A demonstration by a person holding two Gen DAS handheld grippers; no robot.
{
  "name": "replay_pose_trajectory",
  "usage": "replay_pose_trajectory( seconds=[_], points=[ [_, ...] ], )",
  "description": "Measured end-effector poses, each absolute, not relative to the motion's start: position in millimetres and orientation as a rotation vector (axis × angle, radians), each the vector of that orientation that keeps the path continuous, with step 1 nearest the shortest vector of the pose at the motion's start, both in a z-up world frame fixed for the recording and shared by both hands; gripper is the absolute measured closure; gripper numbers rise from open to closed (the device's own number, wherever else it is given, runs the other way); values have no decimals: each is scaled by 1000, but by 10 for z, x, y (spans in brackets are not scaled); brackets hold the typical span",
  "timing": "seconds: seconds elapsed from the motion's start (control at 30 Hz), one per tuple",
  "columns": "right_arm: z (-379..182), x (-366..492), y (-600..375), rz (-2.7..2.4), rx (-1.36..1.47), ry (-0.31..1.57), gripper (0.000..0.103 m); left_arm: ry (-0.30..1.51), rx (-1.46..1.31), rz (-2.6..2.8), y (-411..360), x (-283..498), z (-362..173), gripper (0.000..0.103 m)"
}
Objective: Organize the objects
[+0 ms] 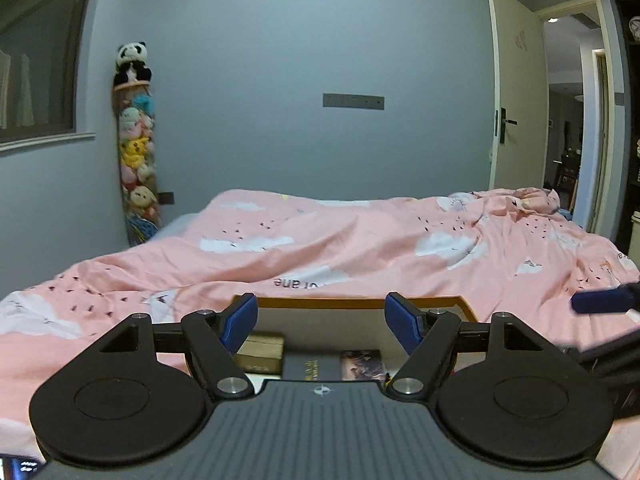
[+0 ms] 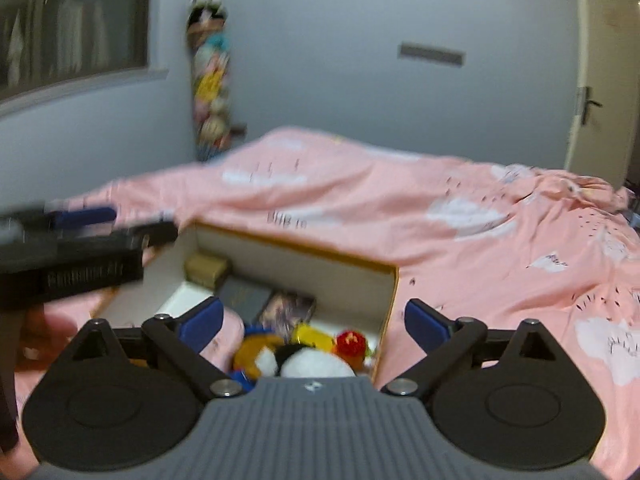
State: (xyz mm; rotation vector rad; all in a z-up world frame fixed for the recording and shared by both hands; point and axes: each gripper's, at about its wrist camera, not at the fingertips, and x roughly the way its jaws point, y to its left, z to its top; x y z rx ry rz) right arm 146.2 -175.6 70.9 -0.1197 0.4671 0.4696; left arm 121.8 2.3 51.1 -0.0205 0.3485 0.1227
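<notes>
Both grippers are pointing slightly downward over the box point(image 2: 384, 280), which is resting open on the pink duvet point(image 1: 360, 240) of the bed. The left gripper point(image 1: 321, 320) is holding its fingers wide apart, gripping nothing; the right gripper point(image 2: 314, 320) is doing the same. Only the right wrist view is showing the plush toys point(image 2: 308, 360) lying at the box's near end, beside its right wall, and a hand point(image 2: 44, 332) gripping the left tool. Books point(image 1: 320, 366) are lying toward the far wall. Open duvet is extending beyond the box's rim.

L tool point(image 1: 321, 322): jaws wide, empty | R tool point(image 2: 314, 324): wide, empty, view blurry, prob. tilted down
</notes>
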Motion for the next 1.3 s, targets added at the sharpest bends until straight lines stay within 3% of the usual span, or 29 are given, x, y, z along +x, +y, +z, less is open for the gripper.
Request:
replay_pose_trajectory(
  seconds=[0.33,0.47,1.3],
  points=[
    [550,1009,-1700,405,-17,332,1,360,-59,141,189,927,298,12],
    [396,1014,-1642,408,-28,360,1,380,-8,172,156,866,185,7],
    [-36,1204,-1607,369,-25,476,1,495,-55,199,177,899,-218,6]
  ],
)
